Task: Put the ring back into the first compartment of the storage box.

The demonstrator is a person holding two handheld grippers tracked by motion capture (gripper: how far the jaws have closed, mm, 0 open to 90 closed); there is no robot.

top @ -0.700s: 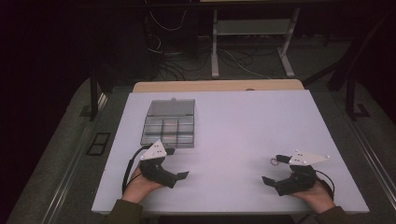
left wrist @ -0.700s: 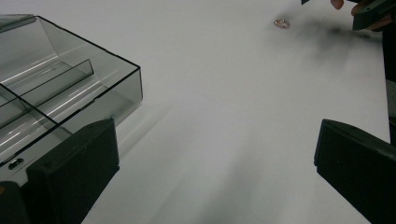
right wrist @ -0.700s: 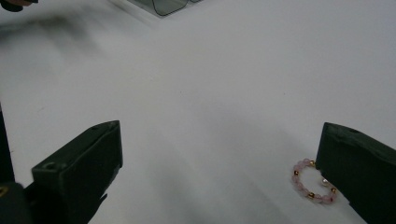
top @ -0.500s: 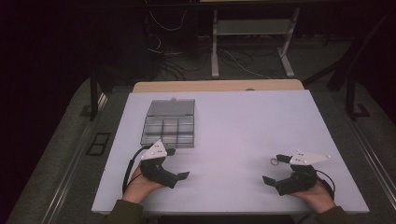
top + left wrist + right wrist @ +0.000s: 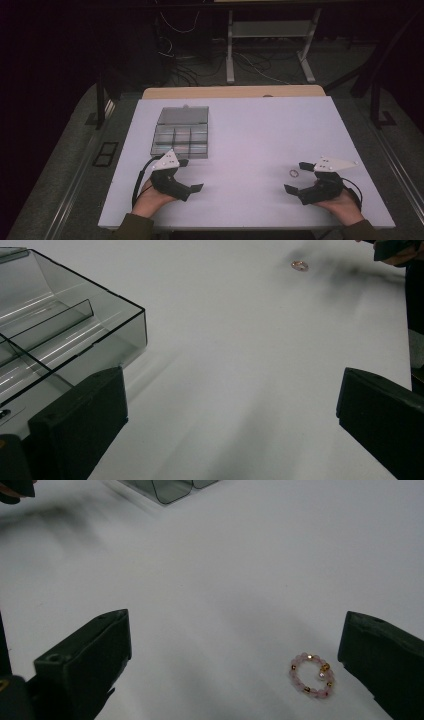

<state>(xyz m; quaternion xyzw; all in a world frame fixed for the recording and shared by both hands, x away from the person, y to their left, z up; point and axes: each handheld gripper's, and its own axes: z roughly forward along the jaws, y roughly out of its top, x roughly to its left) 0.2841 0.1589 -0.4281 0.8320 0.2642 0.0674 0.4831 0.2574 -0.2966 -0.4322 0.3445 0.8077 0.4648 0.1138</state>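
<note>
A small ring of pink and gold beads lies on the white table, just ahead of my right gripper, which rests open at the front right. In the right gripper view the bead ring sits on the table close inside the right-hand jaw, touching neither jaw. My left gripper is open at the front left, just in front of a clear plastic compartment box. In the left gripper view the box stands beside the left-hand jaw, and the bead ring lies far off.
The white table stretches wide between and beyond the grippers. The box has several compartments and its lid lies open at the back. A wooden edge runs along the far side. Cables and a metal stand sit on the floor behind.
</note>
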